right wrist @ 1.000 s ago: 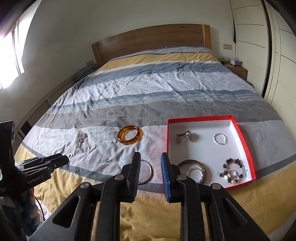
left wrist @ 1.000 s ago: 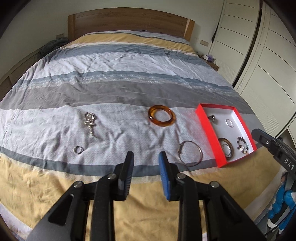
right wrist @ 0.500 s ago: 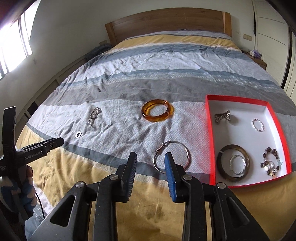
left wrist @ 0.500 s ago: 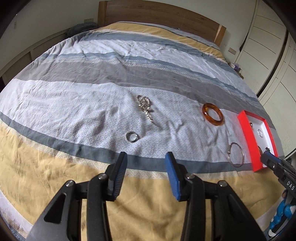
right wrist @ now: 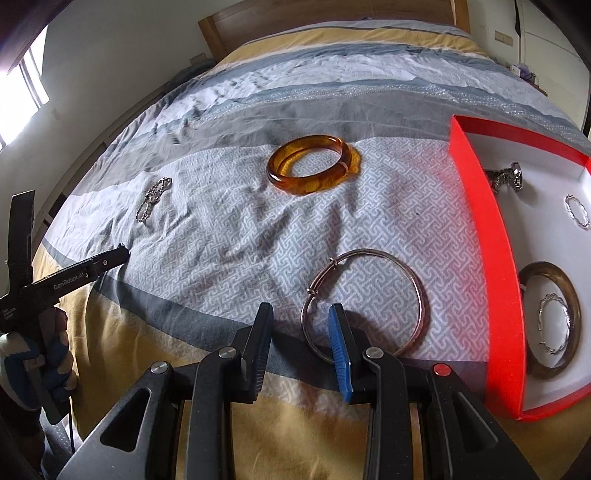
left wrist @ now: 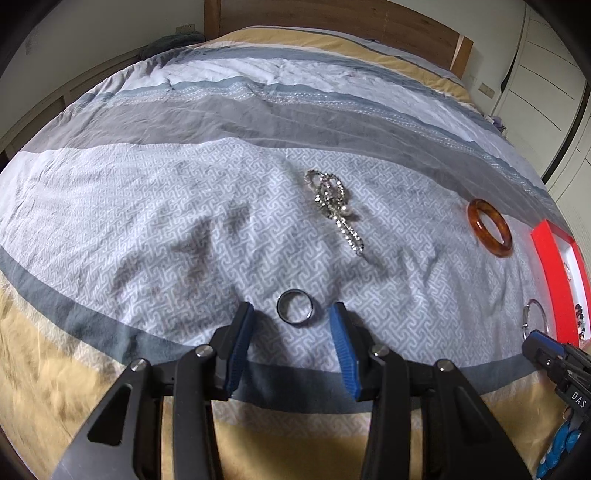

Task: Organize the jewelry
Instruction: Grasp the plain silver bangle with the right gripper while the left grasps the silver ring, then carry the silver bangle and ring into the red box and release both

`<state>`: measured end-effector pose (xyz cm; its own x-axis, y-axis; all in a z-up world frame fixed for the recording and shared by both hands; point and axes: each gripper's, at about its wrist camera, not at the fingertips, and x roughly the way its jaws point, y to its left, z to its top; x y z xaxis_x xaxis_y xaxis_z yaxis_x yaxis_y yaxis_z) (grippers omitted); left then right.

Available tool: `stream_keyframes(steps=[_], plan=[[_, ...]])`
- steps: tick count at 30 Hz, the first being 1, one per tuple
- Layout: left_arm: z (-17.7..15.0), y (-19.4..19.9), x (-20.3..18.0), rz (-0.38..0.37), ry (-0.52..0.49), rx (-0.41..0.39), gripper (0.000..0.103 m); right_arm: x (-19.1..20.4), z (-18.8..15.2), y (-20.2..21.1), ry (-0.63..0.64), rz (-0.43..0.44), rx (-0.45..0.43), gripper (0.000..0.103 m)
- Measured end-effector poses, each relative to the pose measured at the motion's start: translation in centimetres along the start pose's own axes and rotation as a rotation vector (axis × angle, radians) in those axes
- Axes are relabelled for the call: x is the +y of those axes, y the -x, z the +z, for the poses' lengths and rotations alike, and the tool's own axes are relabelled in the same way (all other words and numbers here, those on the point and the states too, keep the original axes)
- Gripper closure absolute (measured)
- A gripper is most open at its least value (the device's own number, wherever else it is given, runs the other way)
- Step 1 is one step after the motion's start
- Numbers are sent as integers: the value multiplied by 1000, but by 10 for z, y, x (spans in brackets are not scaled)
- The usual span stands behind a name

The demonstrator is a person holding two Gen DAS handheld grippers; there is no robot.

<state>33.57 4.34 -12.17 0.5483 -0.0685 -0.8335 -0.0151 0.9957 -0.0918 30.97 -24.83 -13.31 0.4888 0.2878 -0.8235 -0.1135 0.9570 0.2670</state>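
A: Left gripper (left wrist: 291, 321), jaws well apart and holding nothing, has just been opening; the ring (left wrist: 295, 312) lies between its tips. Risk?
B: Soft quilt (left wrist: 177, 229): the ring may tip or sink.
A: Right gripper (right wrist: 301, 326)?
B: Narrowly open, straddling the wire bangle (right wrist: 364, 301)'s rim; it may skid. Beyond: chain (left wrist: 334, 206), amber bangle (right wrist: 310, 168), red box (right wrist: 495, 295). Nothing intervenes.

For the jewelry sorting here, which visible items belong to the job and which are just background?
Job items:
- dark ring, between the open left claw tips
- thin metal bangle, at the open right claw
- amber bangle
- rhinestone chain
- red tray

Background:
- striped duvet
- wooden headboard
- wardrobe doors
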Motion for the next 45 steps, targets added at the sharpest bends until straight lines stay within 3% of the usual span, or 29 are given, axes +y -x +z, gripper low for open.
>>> stream_keyframes(steps=[7, 11, 22, 36, 45], plan=[[1, -10, -1, -1, -14, -24, 68, -1, 3, -13, 6, 31, -15, 73], [4, -13, -1, -6, -19, -34, 84, -1, 6, -18, 16, 52, -18, 92], [-1, 1, -9, -6, -57, -74, 85, 3, 7, -4, 10, 73, -78, 97], [3, 53, -25, -29, -69, -116, 85, 16, 15, 53, -68, 225, -160, 97], [9, 85, -60, -77, -105, -148, 85, 17, 17, 98, -71, 245, -229, 97]])
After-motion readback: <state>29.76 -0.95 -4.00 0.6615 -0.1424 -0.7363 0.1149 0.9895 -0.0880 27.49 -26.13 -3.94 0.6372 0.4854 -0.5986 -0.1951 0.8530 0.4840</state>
